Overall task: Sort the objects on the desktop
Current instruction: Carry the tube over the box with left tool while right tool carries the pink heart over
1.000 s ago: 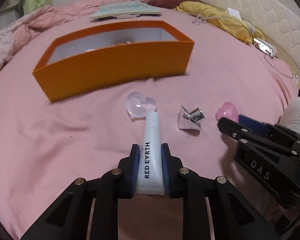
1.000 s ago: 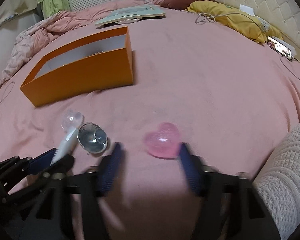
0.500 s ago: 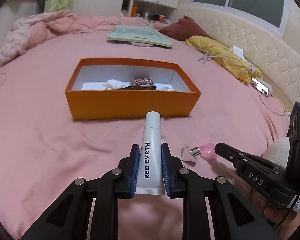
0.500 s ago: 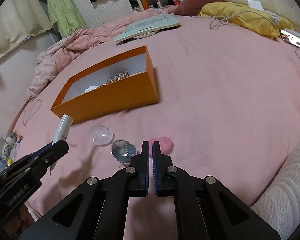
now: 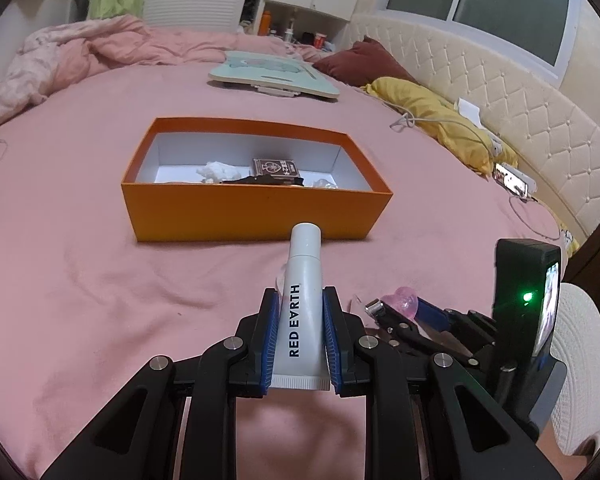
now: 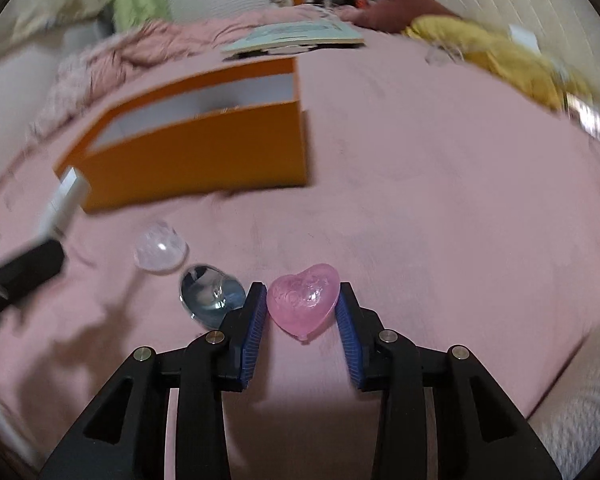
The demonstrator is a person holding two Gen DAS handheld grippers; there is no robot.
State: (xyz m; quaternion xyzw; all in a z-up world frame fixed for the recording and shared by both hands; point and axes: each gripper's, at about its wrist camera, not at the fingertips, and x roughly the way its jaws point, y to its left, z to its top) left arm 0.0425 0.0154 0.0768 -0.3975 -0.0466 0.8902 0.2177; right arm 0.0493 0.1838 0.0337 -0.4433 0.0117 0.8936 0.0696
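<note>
Orange box (image 5: 256,216) sits open-topped on the pink bedsheet (image 5: 80,280), w/ a dark card pack (image 5: 275,168) and white crumpled bits (image 5: 216,171) lying on its white floor. Left gripper (image 5: 302,336) is clamped on a white tube (image 5: 302,304) marked RED EARTH: blue pads press both sides of the tube body, cap end pointing toward the box's near wall, tube raised off the sheet. Right gripper (image 6: 302,320) has just been opening; its jaws now stand apart w/ the pink heart (image 6: 304,304) between them on the sheet. Left pad sits right at the heart's edge, right pad likewise at the other lobe; can't tell if either truly presses, view is motion-blurred. Just left of that gripper lies a round silver lid-like piece (image 6: 210,294), and beyond it a clear heart (image 6: 160,252), apart from the box's front wall. In the left wrist view the pink heart shows small at the right gripper's tip, near the tube. Farther back: a pale green board (image 5: 274,76), a yellow cloth (image 5: 432,112), a maroon pillow (image 5: 364,60).
</note>
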